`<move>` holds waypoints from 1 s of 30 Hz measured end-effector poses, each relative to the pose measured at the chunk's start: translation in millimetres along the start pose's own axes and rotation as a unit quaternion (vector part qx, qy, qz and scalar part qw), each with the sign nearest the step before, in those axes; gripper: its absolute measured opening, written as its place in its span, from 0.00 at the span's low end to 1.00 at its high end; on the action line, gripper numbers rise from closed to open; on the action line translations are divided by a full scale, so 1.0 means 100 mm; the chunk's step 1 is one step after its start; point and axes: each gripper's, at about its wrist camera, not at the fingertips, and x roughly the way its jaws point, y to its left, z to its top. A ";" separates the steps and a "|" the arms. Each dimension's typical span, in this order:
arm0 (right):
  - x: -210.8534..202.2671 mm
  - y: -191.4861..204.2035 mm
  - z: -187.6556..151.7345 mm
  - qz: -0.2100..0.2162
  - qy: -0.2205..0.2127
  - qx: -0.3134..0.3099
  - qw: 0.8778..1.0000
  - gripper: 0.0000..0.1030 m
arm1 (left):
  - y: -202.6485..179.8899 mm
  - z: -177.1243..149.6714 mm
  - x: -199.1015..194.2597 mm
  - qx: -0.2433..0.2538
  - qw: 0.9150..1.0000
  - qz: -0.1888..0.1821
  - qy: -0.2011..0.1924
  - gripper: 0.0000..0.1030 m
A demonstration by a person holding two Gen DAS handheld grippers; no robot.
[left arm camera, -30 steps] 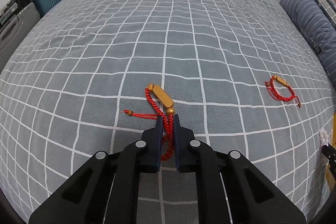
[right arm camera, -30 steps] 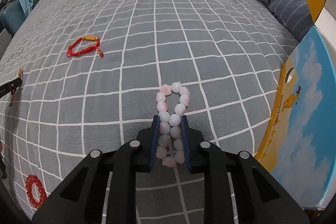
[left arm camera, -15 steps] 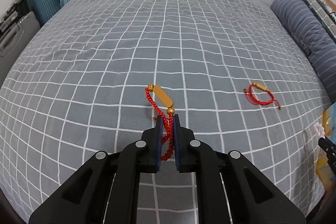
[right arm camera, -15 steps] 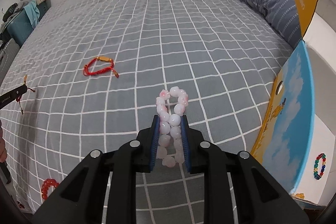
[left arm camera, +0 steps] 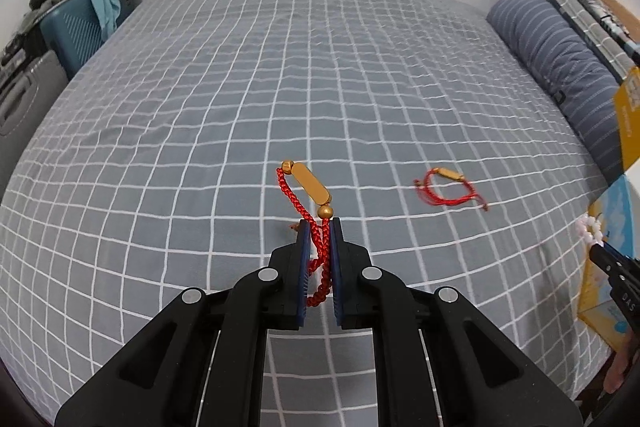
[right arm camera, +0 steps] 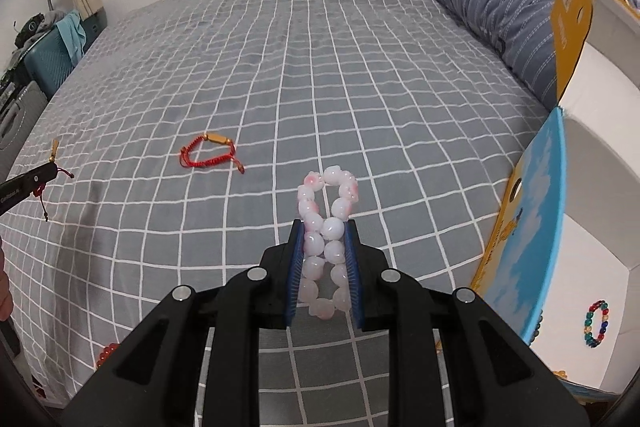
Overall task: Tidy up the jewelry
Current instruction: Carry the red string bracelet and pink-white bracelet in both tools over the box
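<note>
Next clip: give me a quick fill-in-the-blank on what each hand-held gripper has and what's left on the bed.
1. The left hand-held gripper is shut on a braided red cord bracelet with a ____-coloured bar.
2. The right hand-held gripper is shut on a bracelet of pale ____ beads.
3. A second red cord bracelet lies loose on the ____ bedspread.
4. A multicoloured bead bracelet lies inside the white ____.

Missing words: gold; pink; checked grey; box
</note>
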 end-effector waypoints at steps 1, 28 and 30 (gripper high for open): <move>-0.03 0.00 0.00 0.000 -0.003 0.000 1.000 0.19 | -0.04 0.01 -0.04 0.005 1.000 -0.001 -0.003 0.09; -0.88 -0.38 0.09 -0.002 -0.078 0.030 0.996 0.19 | -1.16 0.08 -0.80 0.096 0.992 -0.068 -0.055 0.09; -0.93 -0.45 0.09 -0.005 -0.083 0.036 0.996 0.19 | -1.27 0.10 -0.84 0.103 0.990 -0.074 -0.059 0.09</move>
